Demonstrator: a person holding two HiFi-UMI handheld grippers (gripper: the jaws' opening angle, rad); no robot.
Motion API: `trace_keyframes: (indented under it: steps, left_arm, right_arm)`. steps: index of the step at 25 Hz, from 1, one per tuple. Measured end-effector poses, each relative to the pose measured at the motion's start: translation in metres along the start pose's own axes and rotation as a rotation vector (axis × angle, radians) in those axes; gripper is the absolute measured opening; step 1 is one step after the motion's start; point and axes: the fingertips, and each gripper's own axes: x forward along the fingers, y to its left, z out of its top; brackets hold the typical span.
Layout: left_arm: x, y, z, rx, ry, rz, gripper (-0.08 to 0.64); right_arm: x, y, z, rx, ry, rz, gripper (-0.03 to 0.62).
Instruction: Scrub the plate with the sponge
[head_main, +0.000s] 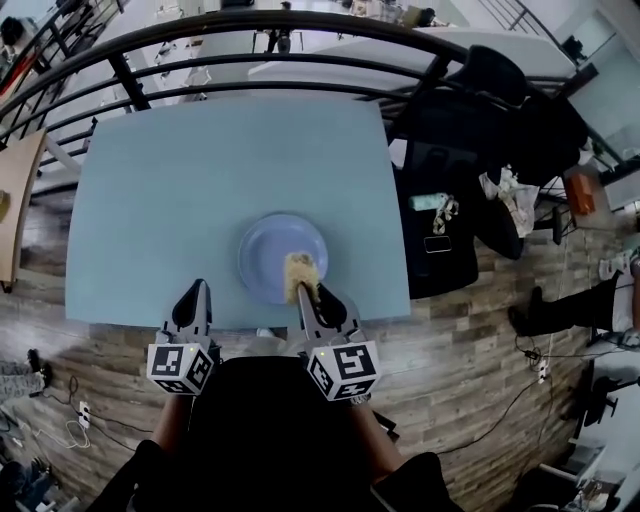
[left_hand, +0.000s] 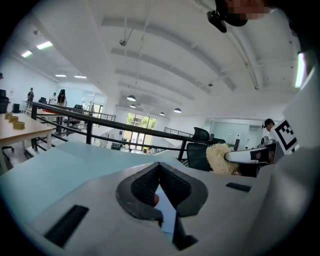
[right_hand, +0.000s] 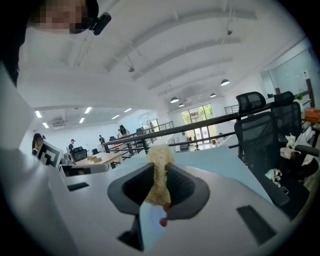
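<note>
Currently: left claw (head_main: 196, 290), jaws together, empty, at worktop (head_main: 200, 180) near edge. Plate (head_main: 266, 250), by near edge. Sponge (head_main: 300, 270), over plate's right half, clamped in right claw (head_main: 306, 292). Step: scrubbing, seemingly; next move calls for pressing strokes across plate.

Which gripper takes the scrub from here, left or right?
Right. The right gripper is shut on the sponge, which sits over the plate. The left gripper is shut on nothing and sits off to the plate's side, over the table.
</note>
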Motion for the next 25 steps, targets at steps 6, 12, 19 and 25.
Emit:
trace_keyframes:
  steps: [6,12,19,25]
  left_arm:
    - [-0.015,-0.015,0.040,0.008,-0.094,-0.017,0.003]
    - [-0.024,-0.025,0.066,0.035,-0.151,-0.041,0.003]
    - [-0.031,-0.025,0.071,0.027,-0.175,-0.041,0.003]
    - [-0.037,-0.022,0.073,0.031,-0.205,-0.019,0.003]
  right_arm:
    - [-0.011,0.018,0.033,-0.009,-0.082,0.030,0.072]
    - [-0.021,0.030,0.051,-0.007,-0.126,0.051,0.072]
    - [-0.026,0.040,0.060,0.008,-0.166,0.061,0.072]
    - [-0.028,0.047,0.068,-0.007,-0.215,0.063,0.072]
